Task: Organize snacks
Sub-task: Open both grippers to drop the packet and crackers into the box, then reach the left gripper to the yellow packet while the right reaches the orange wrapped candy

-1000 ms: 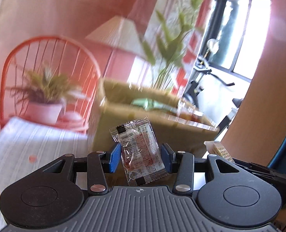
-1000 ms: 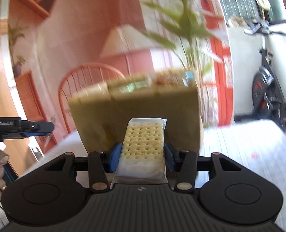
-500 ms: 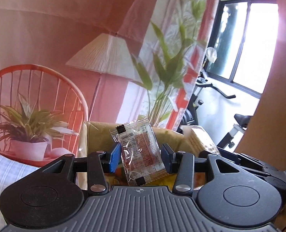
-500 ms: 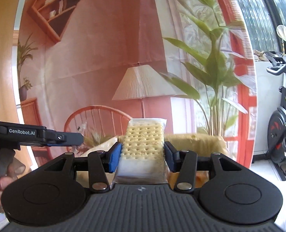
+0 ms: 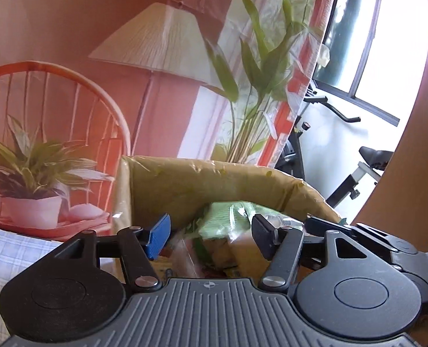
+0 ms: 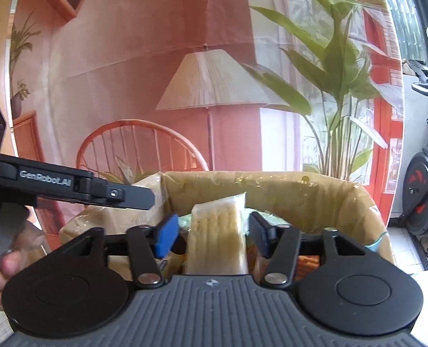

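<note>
My left gripper (image 5: 209, 235) hangs over the open cardboard box (image 5: 202, 182), its jaws opening and both pads bare. Below them a blurred clear wrapper with red print (image 5: 185, 256) lies loose among the snacks, beside a green packet (image 5: 231, 219). In the right wrist view my right gripper (image 6: 214, 235) is also over the box (image 6: 271, 190), jaws opening. The cracker pack (image 6: 218, 231) stands blurred and tilted between the pads, with a gap on each side. The left gripper's body (image 6: 69, 183) reaches in from the left, held by a hand (image 6: 0, 263).
Behind the box hangs a printed backdrop (image 6: 185, 43) with a lamp, a chair and plants. An exercise bike (image 6: 427, 190) stands at the right by the window. A wooden panel (image 5: 410, 144) curves along the right. A checked cloth (image 5: 11, 254) covers the table at the left.
Both grippers moved in over the box and opened. The red-printed sachet left the left jaws, and the cracker pack came loose and tipped between the right pads.
</note>
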Demonstrator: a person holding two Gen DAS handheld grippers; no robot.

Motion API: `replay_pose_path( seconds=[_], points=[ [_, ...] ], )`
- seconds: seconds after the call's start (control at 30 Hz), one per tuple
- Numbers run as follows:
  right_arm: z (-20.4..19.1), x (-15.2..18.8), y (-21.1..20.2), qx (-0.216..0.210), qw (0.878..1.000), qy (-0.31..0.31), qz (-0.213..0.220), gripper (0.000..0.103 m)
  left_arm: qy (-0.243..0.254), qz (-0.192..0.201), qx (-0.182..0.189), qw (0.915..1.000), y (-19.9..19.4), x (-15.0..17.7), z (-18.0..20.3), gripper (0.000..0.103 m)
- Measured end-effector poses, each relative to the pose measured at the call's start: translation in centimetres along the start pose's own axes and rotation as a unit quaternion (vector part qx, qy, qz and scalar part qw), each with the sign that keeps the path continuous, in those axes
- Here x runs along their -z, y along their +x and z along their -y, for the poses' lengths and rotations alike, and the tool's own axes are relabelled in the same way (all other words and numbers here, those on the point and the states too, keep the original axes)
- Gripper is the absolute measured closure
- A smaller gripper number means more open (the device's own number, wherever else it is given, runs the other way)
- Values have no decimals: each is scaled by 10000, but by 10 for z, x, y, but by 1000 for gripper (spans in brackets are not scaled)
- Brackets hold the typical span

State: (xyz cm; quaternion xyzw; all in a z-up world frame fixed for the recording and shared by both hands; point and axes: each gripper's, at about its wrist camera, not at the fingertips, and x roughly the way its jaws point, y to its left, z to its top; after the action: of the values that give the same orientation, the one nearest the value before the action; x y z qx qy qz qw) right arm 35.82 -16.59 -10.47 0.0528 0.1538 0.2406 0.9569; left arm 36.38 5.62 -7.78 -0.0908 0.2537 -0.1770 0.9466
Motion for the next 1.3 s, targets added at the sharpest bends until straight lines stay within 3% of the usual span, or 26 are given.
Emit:
replay_pose_path(
  seconds=[0.1,0.27,0.53,0.7,0.97,1.3],
  points=[
    [-7,0,-12,44,9999,-52,76,33,-131,10,-14,9999,-10,4,-4,38],
    [-12,7,-42,-66,9999,106,90,33,-12,86,-48,10000,-38,14,-1,38],
    [-20,55,-93,-59,9994,304,-170,32,87,127,43,9999,-94,48,-4,38],
    [-22,108,-112,40,9960,609,-655,32,15,-18,-34,10000,-114,84,-15,39],
    [-31,183,-125,110,9816,926,-1664,33,60,-569,-226,9981,-108,142,-25,39],
    [-52,212,-132,91,9665,795,-2437,33,-70,-904,-188,9957,-92,167,-33,39]
  ],
)
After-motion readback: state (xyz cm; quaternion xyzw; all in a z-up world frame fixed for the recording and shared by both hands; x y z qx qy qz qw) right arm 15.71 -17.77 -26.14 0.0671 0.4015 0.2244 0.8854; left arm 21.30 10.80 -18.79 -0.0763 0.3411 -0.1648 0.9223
